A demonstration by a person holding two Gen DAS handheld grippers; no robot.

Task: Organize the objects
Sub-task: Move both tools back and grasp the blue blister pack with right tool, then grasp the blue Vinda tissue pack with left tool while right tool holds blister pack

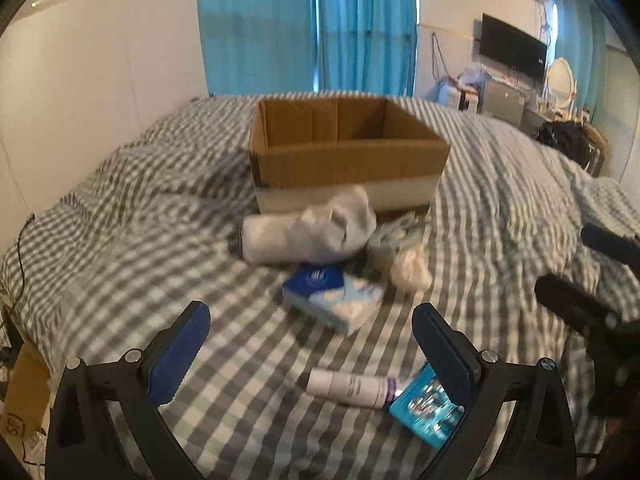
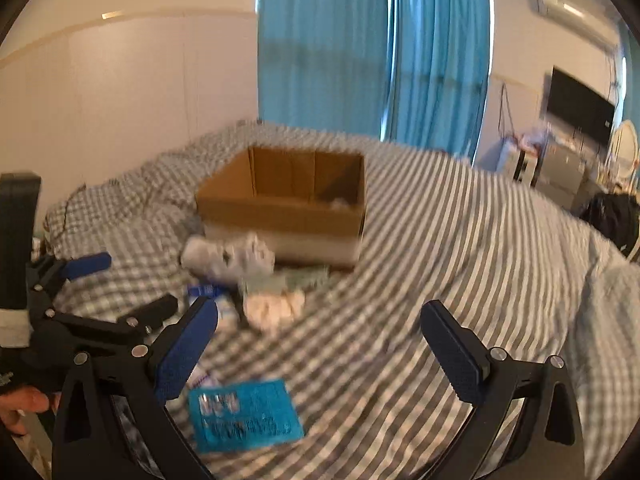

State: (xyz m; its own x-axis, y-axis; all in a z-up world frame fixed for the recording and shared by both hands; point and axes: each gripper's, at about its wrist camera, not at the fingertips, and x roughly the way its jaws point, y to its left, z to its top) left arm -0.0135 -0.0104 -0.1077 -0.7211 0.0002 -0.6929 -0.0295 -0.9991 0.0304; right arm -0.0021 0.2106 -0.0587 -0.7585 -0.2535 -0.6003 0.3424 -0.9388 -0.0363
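Observation:
An open cardboard box (image 1: pixel 344 156) stands on the checked bed; it also shows in the right wrist view (image 2: pixel 288 208). In front of it lie white rolled cloth (image 1: pixel 308 232), a blue tissue pack (image 1: pixel 332 292), a cream crumpled item (image 1: pixel 410 270), a white tube (image 1: pixel 348 390) and a teal packet (image 1: pixel 424 408). My left gripper (image 1: pixel 312 344) is open and empty above the tube. My right gripper (image 2: pixel 320 344) is open and empty above the teal packet (image 2: pixel 244 416). The right gripper shows at the right edge of the left wrist view (image 1: pixel 588 272).
The bed is covered with a grey-and-white checked sheet (image 1: pixel 160 240). A white wall (image 1: pixel 100 60) runs on the left, blue curtains (image 1: pixel 308 28) hang behind. A cluttered desk with a TV (image 1: pixel 512 48) stands at the far right. A cardboard piece (image 1: pixel 24 392) sits beside the bed.

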